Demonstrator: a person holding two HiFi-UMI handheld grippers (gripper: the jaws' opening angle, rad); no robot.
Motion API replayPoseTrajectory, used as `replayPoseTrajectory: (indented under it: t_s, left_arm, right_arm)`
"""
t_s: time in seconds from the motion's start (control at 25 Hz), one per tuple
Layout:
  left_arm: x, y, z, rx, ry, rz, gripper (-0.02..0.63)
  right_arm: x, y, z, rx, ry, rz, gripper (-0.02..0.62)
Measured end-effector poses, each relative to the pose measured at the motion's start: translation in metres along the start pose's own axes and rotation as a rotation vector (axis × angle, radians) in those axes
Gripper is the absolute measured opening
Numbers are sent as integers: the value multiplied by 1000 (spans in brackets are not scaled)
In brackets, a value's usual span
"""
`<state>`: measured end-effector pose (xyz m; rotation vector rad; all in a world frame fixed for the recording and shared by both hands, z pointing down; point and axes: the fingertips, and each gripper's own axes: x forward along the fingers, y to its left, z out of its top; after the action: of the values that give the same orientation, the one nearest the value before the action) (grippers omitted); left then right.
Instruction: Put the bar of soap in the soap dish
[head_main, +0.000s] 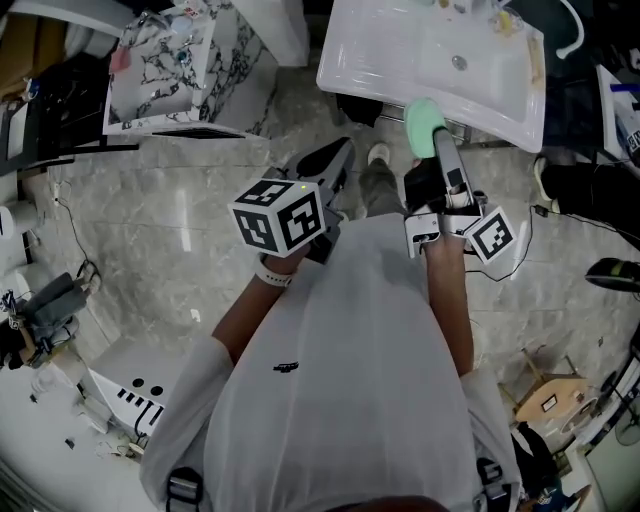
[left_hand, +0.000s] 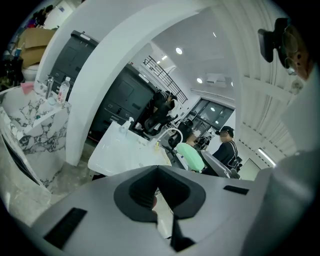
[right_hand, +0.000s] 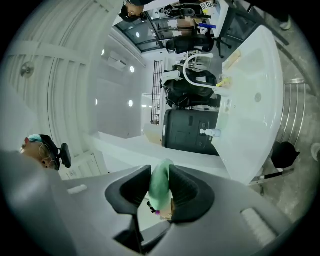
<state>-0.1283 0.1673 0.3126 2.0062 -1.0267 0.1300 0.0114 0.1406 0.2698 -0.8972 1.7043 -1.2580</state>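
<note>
The green soap (head_main: 424, 121) sat pinched between the jaws of the right gripper (head_main: 432, 137), just right of the head view's centre and high in the frame. Its rounded end stuck out past the jaw tips and overlapped the near rim of the white sink (head_main: 500, 90); whether it touched that rim could not be told. In the right gripper view the soap (right_hand: 161, 186) stood edge-on at lower centre, with the two dark pads of the right gripper (right_hand: 160, 194) pressed against its flat sides and its top rising above them. The left gripper view caught the same soap (left_hand: 191, 156) at centre right, beyond the sink's (left_hand: 125, 150) corner.

The left gripper (head_main: 330, 165) hung left of the right one in the head view, well apart from the soap, its marker cube (head_main: 280, 215) toward the camera. In its own view the left gripper (left_hand: 158, 170) had its jaws pressed together at the tips, with nothing between them.

The sink filled the upper right of the head view, and in the right gripper view it (right_hand: 250, 115) ran down the right side, with a curved white faucet (right_hand: 192, 65) and a pump bottle (right_hand: 212, 132) on it. A marble-patterned cabinet (head_main: 170, 60) stood at the upper left of the head view, on a grey stone floor (head_main: 150, 220).
</note>
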Motion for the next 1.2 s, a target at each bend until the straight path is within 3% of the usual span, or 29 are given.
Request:
replayPoseTrajectory:
  t_s: [0.6, 1.2]
  left_arm:
    - [107, -14, 96, 7, -27, 33, 9]
    - [188, -11, 135, 6, -30, 117, 9]
  right_arm:
    - [105, -39, 101, 4, 92, -40, 126]
    - [174, -88, 157, 78, 179, -25, 126]
